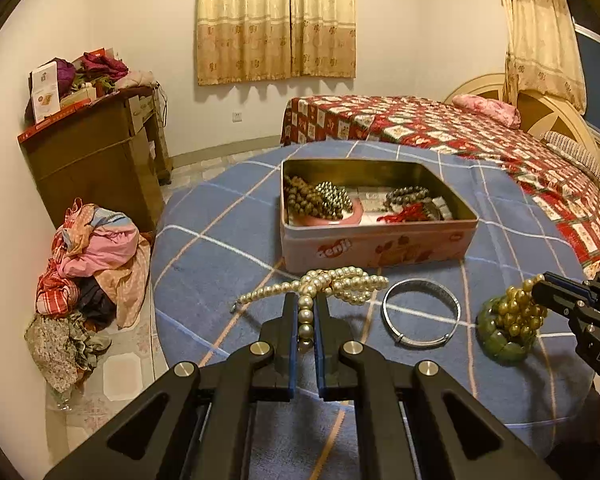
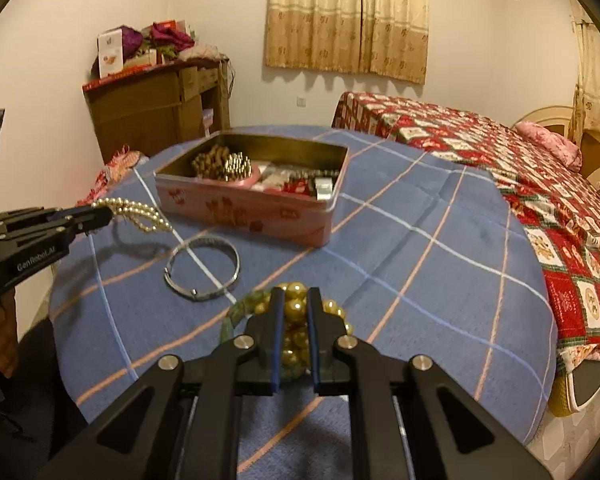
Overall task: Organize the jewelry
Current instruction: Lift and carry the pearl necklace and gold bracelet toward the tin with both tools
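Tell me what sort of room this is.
Most likely a home bedroom: a bed under a red patterned quilt, cream curtains on the window, and a heap of clothes on the tiled floor beside a brown wooden cabinet.

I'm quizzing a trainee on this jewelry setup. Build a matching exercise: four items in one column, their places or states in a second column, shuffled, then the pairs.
Items
1. white pearl necklace
2. silver bangle
3. gold bead bracelet
4. pink tin

Places or states
A. lying free on the blue plaid cloth, between the two hand-held grippers
B. open, with beaded pieces inside
C. pinched by the left hand-held gripper
D. pinched by the right hand-held gripper, over a green bangle

Pairs: 1-C, 2-A, 3-D, 4-B
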### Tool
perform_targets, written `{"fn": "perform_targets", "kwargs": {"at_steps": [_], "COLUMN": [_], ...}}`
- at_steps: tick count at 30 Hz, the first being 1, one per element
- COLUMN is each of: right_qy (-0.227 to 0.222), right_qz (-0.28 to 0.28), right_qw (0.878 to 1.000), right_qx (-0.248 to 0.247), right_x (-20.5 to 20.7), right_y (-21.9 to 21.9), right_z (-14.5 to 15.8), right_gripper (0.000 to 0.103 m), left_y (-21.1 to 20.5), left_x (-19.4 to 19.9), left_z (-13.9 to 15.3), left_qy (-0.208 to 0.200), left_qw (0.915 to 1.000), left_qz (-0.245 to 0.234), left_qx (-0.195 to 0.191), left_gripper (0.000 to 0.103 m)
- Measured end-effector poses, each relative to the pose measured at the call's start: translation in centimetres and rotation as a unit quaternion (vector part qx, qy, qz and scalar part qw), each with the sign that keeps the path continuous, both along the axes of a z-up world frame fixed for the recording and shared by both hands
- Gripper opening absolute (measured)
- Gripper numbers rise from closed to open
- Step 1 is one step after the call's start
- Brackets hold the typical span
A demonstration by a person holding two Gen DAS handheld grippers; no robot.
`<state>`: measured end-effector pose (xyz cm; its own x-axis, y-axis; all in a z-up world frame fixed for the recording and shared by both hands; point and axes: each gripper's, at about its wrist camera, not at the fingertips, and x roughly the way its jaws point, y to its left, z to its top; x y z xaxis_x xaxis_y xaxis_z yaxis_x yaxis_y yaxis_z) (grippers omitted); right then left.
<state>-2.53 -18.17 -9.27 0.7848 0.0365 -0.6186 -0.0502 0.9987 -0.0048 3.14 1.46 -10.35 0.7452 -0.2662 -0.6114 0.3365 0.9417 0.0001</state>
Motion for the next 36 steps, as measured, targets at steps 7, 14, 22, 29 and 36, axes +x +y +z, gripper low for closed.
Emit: {"fn": "perform_targets", "kwargs": {"at_steps": [7, 14, 22, 29, 36], "right_qy": [-0.022, -0.049, -0.069, -0.081, -0.082], "right_qz": [-0.010, -0.014, -0.003, 0.010, 0.009], "right_qw": [1.000, 0.999, 0.998, 0.996, 0.996], "right_qx": [0.004, -0.004, -0.003, -0.017, -0.046], "right_x": [-0.1, 0.0, 1.5, 4.3, 7.4], "right_y": [-0.6, -1.1, -1.3, -0.6, 0.2], "right_z": [1.4, 3.5, 5.5, 6.9, 7.2], "right_gripper": [0.012, 0.012, 0.012, 0.012, 0.012], "left_y": [0.0, -0.1, -0.7, -2.4, -3.4], "left_x": [-0.4, -0.8, 0.7, 3.4, 6.2], "left_z": [1.1, 3.3, 5.1, 5.9, 6.4], "left_qy": [-0.013, -0.037, -0.053, -0.068, -0.083], "left_qw": [0.9999, 0.9993, 0.9985, 0.9976, 0.9961], "left_qz": [0.002, 0.001, -0.007, 0.000, 0.024], "left_qx": [-0.003, -0.008, -0.013, 0.005, 0.017], "left_gripper": [0.006, 0.006, 0.006, 0.006, 0.006]}}
